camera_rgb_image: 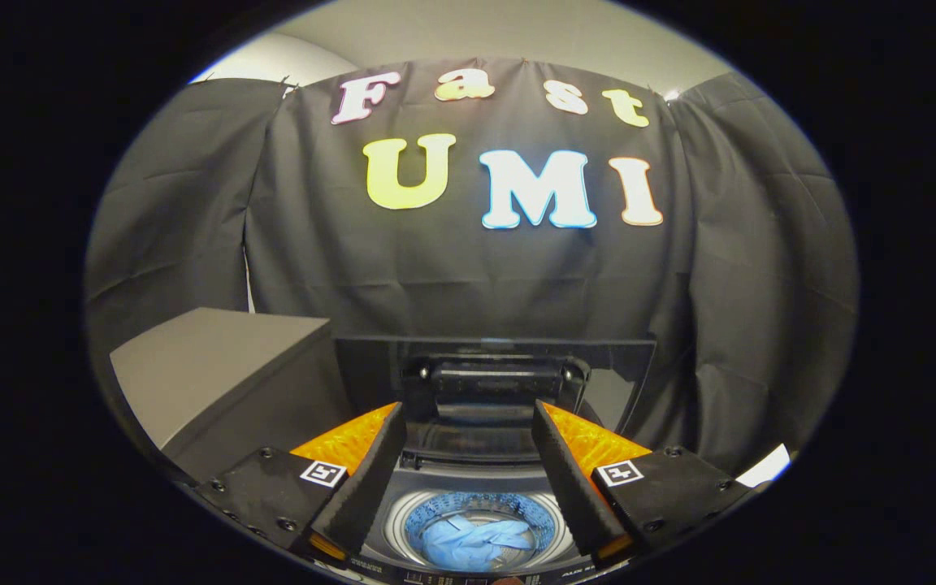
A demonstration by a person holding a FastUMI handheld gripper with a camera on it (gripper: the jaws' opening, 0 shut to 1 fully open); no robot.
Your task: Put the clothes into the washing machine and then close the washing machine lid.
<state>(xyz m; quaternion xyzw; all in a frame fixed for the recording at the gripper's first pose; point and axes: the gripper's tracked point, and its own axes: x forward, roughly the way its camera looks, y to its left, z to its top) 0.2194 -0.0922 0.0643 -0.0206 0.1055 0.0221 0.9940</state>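
Clothes (pixel 474 543) are already down in the washing machine (pixel 403 520): a blue bundle lies at the bottom of the round drum (pixel 545 524), below and between your gripper's fingers. So the first half of the job looks done, as far as you can see from here; whether more laundry waits elsewhere cannot be told. What is left is the lid (pixel 488 382), which stands raised at the back edge of the machine, just beyond the fingertips, folded and upright against the dark cloth wall. Your gripper (pixel 468 475) is spread wide and holds nothing, with the open drum showing in the gap. A grey box (pixel 216 366) sits beside the machine on the left. Next, judge your reach for the lid's top edge to bring it down.
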